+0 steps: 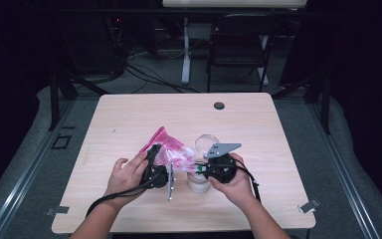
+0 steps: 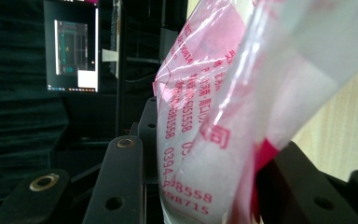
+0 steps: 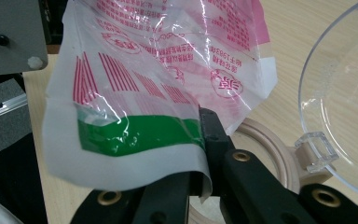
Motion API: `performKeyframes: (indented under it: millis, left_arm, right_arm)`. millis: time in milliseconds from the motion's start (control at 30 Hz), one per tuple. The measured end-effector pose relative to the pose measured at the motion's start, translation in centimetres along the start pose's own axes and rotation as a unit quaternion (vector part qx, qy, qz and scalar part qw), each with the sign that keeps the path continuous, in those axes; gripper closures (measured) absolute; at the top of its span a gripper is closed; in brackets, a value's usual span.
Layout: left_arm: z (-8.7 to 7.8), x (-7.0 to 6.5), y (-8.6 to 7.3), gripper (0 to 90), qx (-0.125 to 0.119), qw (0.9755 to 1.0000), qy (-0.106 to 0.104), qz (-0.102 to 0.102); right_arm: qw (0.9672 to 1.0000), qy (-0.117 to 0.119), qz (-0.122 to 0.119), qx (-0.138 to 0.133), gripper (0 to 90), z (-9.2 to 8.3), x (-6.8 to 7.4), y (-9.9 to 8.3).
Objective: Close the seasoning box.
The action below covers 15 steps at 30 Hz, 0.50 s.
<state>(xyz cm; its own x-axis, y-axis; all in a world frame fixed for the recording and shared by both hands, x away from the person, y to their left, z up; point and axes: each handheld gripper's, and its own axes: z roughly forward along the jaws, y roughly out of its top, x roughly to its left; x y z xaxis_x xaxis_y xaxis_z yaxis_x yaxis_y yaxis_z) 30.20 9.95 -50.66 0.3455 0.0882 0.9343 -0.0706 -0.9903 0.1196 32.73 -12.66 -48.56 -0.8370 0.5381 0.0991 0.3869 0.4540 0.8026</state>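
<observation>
My right tongs (image 3: pixel 200 154) are clamped shut on the lower edge of the plastic bag (image 3: pixel 168 84), right beside its green band, with the sheet pinched between the two black jaws. My left tongs (image 2: pixel 200 186) grip the same bag at its other end; the printed pink film stands wedged between those jaws. The bag hangs stretched between both tongs, lifted off the worktop (image 1: pixel 129 114). Just beneath and beyond the right tongs sits a round container (image 3: pixel 270 144) with its clear lid (image 3: pixel 345 107) hinged open. Farther off, past the worktop, stands a dark chair (image 1: pixel 238 45).
</observation>
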Motion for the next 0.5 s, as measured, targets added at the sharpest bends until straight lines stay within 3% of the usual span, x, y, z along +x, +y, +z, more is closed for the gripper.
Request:
performKeyframes:
  millis: [67, 267, 500]
  left_arm:
    - [0.1, -0.3, -0.2, 65.3, 0.004, 0.9998, -0.011, -0.019]
    - [0.3, -1.1, -0.3, 65.9, 0.006, 0.9994, -0.021, -0.027]
    - [0.5, -1.8, -0.5, 66.6, 0.004, 0.9978, -0.036, -0.055]
  right_arm:
    - [1.0000, 0.000, -0.002, 0.001, 90.0, 0.1, 0.0, 0.1]
    - [1.0000, -0.001, -0.005, 0.004, 90.0, 0.2, 0.1, 0.1]
    - [0.9999, -0.002, -0.009, 0.005, 90.0, 0.4, 0.3, 0.1]
